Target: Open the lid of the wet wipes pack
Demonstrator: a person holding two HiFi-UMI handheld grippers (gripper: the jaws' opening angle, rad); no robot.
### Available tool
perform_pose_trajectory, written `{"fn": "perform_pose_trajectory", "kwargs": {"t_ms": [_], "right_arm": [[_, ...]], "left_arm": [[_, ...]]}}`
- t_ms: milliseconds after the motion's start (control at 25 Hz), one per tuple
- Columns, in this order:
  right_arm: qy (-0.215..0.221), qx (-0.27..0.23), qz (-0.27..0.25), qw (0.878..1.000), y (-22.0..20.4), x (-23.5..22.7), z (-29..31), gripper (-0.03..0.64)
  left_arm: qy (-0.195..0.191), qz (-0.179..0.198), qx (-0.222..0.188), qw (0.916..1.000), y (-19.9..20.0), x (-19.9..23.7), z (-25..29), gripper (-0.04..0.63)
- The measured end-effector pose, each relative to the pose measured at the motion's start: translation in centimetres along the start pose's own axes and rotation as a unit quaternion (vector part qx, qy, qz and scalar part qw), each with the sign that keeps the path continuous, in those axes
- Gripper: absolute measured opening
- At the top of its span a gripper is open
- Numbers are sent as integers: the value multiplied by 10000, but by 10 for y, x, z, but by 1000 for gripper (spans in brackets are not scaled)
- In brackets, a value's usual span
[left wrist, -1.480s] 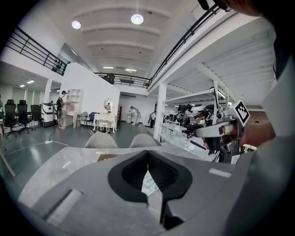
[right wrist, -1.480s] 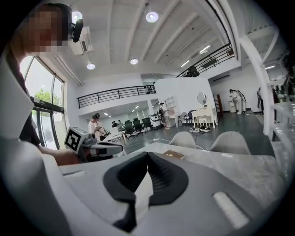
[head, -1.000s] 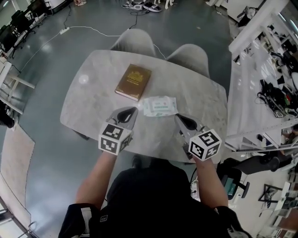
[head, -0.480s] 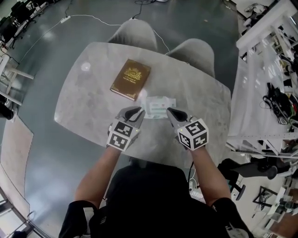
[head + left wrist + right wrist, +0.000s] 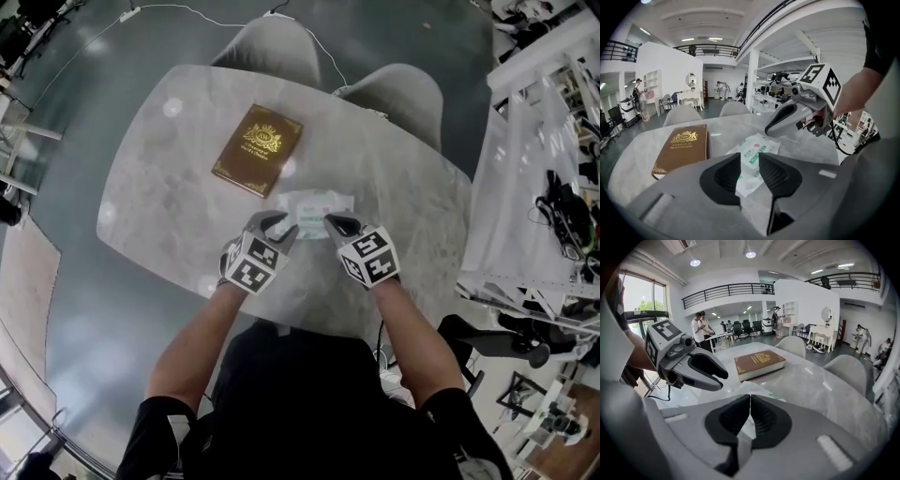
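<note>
**Q:** While the two grippers hang low over the table (image 5: 159, 202), where does the wet wipes pack (image 5: 317, 203) lie?

**A:** Flat on the pale marble top, toward the person's edge, just beyond both sets of jaws. The left gripper (image 5: 278, 225) points at its near left corner and the right gripper (image 5: 332, 224) at its near right edge.

**Q:** And the jaws themselves?

**A:** The left ones have just been opening and now stand a moderate gap apart. In the left gripper view the pack's near corner shows through that gap, lying on the table past the pads, which do not press on it. The right ones are closed together with nothing between them (only a sliver of the white wrapper shows beneath them in the right gripper view). Whether either tip touches the wrapper, I cannot tell.

**Q:** Anything else on the table?

**A:** A brown book (image 5: 258, 150) with a gold crest lies on a slant, just beside the pack's far left corner.

**Q:** And the room?

**A:** Two grey chairs (image 5: 274, 47) are tucked in at the table's far edge, on a glossy grey floor (image 5: 56, 122). White racks (image 5: 534, 178) stand to the right. A few people (image 5: 699, 326) stand well off in the background of the right gripper view.
</note>
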State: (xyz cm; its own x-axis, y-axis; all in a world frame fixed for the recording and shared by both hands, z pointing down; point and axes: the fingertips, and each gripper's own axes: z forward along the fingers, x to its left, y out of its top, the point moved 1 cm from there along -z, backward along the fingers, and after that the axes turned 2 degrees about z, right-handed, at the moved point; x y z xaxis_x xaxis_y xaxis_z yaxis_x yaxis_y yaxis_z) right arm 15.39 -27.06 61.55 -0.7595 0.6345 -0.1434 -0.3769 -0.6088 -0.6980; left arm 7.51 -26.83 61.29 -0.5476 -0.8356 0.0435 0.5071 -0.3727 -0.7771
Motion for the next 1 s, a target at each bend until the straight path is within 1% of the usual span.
{"fn": "perform_pose_trajectory", "kwargs": {"t_ms": [80,120,200,280,400,480,600,800,880,1000], "right_arm": [[43,172,-28,9998,-7,-3,12,14],[73,264,-78,9996,-11,-4,18,54],[118,417,-245,9988,-17,-3,26,58],[163,537,-464,9973,-21,-2,32,72],[256,727,-816,9937,-25,2,39,88],[331,820,-1083,9902,-26,6,41,104],[334,984,-1444,9840,-32,6,44,121],[254,1107,-1573,9810,-40,1,50,178],[240,1125,-1708,9786,-42,2,51,183],[236,1203,-2035,9714,-47,3,52,189]], "left_arm": [[-57,29,93,9999,-5,-2,10,137],[-82,36,123,9999,-8,-3,14,142],[-144,40,180,9997,-13,-5,23,157],[-183,44,264,9995,-18,-6,29,170],[-143,70,404,9991,-27,-1,36,175],[-116,79,472,9988,-33,2,39,175],[-149,75,532,9984,-40,1,42,179],[-203,45,619,9979,-49,1,50,183],[-206,27,664,9976,-52,1,52,184],[-205,60,709,9973,-54,1,55,184]]}}
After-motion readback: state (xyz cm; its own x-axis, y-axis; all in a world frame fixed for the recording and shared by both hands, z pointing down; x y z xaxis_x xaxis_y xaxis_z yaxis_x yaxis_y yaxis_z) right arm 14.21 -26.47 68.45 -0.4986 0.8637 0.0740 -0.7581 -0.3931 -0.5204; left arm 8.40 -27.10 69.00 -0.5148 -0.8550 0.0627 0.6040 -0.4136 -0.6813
